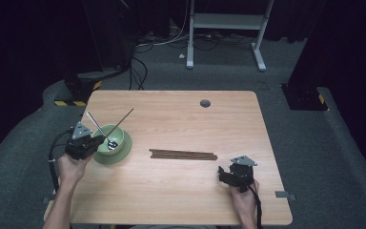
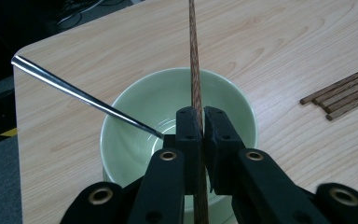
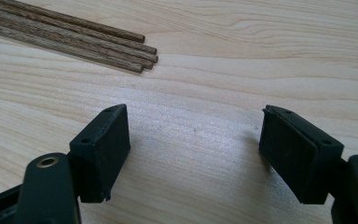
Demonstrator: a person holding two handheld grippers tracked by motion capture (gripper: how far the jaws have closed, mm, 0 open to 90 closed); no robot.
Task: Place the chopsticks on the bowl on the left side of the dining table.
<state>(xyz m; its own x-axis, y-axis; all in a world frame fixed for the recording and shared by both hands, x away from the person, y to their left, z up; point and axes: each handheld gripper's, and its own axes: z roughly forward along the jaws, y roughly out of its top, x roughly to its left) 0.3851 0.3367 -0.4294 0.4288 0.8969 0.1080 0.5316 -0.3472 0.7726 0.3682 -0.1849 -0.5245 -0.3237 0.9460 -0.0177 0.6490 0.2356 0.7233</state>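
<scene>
A pale green bowl [image 1: 116, 145] [image 2: 135, 116] stands on a green saucer [image 1: 125, 153] at the table's left. A metal spoon [image 1: 95, 124] [image 2: 74, 92] leans in it, handle up and to the left. My left gripper [image 1: 101, 140] [image 2: 203, 117] hangs over the bowl's near rim, shut on a brown wooden chopstick [image 1: 123, 119] [image 2: 194, 65] that points up and away over the bowl. A bundle of several chopsticks [image 1: 183, 154] [image 2: 347, 92] [image 3: 74, 33] lies flat at mid-table. My right gripper [image 1: 222, 174] [image 3: 196, 135] rests low on the table just right of that bundle, open, with nothing between its fingers.
The wooden table [image 1: 195, 119] has a round cable hole [image 1: 205, 103] near its far edge. Beyond it are grey carpet, cables and a white desk frame [image 1: 226, 28]. Black stands [image 1: 305, 95] sit off both far corners.
</scene>
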